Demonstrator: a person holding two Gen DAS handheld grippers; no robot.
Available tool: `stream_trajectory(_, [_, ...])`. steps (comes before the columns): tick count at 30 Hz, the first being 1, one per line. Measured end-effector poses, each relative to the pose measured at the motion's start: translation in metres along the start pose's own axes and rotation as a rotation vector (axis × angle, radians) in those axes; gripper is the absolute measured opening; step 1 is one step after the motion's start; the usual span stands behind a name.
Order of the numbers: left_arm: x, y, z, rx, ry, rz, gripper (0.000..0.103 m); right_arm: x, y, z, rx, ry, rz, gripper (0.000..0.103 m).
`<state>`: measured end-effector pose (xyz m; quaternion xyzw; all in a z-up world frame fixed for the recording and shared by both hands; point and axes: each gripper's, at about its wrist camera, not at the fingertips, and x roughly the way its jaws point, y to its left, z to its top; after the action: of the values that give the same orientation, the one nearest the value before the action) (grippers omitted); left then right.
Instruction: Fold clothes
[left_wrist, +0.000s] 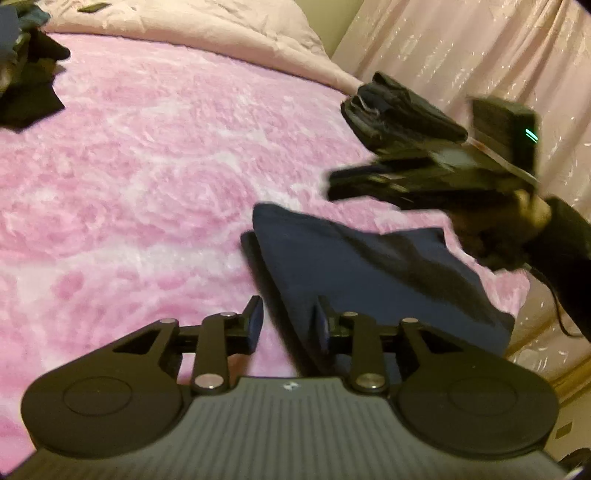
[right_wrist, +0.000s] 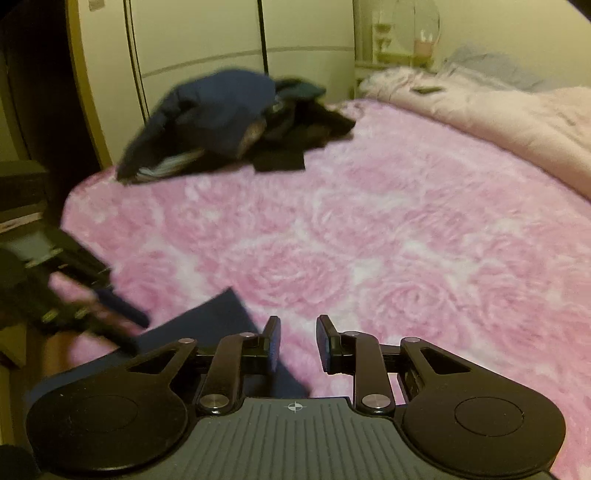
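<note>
A folded navy garment (left_wrist: 369, 266) lies flat on the pink rose-patterned blanket (left_wrist: 147, 166) near the bed's edge. My left gripper (left_wrist: 288, 325) hovers open over its near corner, and its pads press on nothing. In the right wrist view, my right gripper (right_wrist: 298, 341) is open above the blanket (right_wrist: 406, 240), with the navy garment (right_wrist: 207, 321) under its left finger. In the left wrist view, the right gripper (left_wrist: 336, 184) shows blurred above the garment, held by a hand (left_wrist: 532, 210). The left gripper (right_wrist: 74, 302) appears blurred at the left of the right wrist view.
A stack of folded dark clothes (left_wrist: 399, 114) sits by the bed's right edge. A heap of unfolded dark and blue clothes (right_wrist: 229, 118) lies at the far corner. A pale pink duvet (right_wrist: 498, 110), a curtain (left_wrist: 480, 48) and a wardrobe (right_wrist: 207, 37) surround the bed.
</note>
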<state>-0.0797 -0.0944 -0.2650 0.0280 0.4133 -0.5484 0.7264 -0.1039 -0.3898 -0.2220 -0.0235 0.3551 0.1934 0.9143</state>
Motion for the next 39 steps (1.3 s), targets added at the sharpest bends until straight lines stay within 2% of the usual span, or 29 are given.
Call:
stream_trajectory(3, [-0.004,-0.004,0.004,0.007,-0.008,-0.003,0.023,-0.028,0.022,-0.019,0.048,-0.027,0.055,0.025])
stream_trajectory(7, [0.015,-0.013,0.001,0.068,0.049,0.028,0.023,-0.022,0.040,-0.058,0.054,0.068,0.034,0.025])
stream_trajectory(9, [0.020,-0.016,-0.001,0.095,0.054,0.041,0.026,-0.030,0.026,-0.071,0.145,0.043,0.014,0.025])
stream_trajectory(10, [0.019,-0.017,0.000,0.104,0.050,0.053,0.026,-0.034,0.021,-0.077,0.179,0.033,-0.002,0.025])
stream_trajectory(14, [-0.009,-0.030,0.003,0.139,-0.017,0.116,0.022,-0.072,0.035,-0.087,0.169,0.006,-0.097,0.025])
stream_trajectory(18, [-0.038,-0.050,-0.008,0.140,-0.084,0.090,0.022,-0.108,0.047,-0.117,0.236,-0.012,-0.149,0.025])
stream_trajectory(21, [-0.026,-0.066,-0.024,0.161,0.008,0.052,0.023,-0.127,0.042,-0.143,0.330,-0.022,-0.187,0.025])
stream_trajectory(23, [-0.011,-0.078,-0.035,0.223,0.076,0.096,0.023,-0.140,0.037,-0.158,0.387,-0.028,-0.221,0.025])
stream_trajectory(25, [-0.012,-0.086,-0.028,0.236,0.077,0.129,0.023,-0.155,0.036,-0.162,0.375,-0.016,-0.306,0.025])
stream_trajectory(27, [-0.017,-0.099,-0.012,0.253,0.045,0.144,0.023,-0.171,0.029,-0.169,0.391,-0.044,-0.319,0.025])
stream_trajectory(29, [-0.014,-0.119,0.004,0.297,0.019,0.127,0.023,-0.185,0.016,-0.176,0.441,-0.085,-0.316,0.027])
stream_trajectory(32, [0.010,-0.152,0.025,0.364,0.028,0.063,0.023,-0.196,-0.011,-0.181,0.504,-0.140,-0.323,0.028])
stream_trajectory(34, [0.039,-0.175,0.033,0.429,0.056,0.039,0.023,-0.194,-0.028,-0.175,0.494,-0.148,-0.324,0.030])
stream_trajectory(36, [0.070,-0.190,0.038,0.492,0.087,0.026,0.023,-0.188,-0.047,-0.170,0.476,-0.149,-0.325,0.058])
stream_trajectory(39, [0.118,-0.197,0.043,0.543,0.142,0.048,0.023,-0.175,-0.075,-0.162,0.419,-0.151,-0.325,0.058])
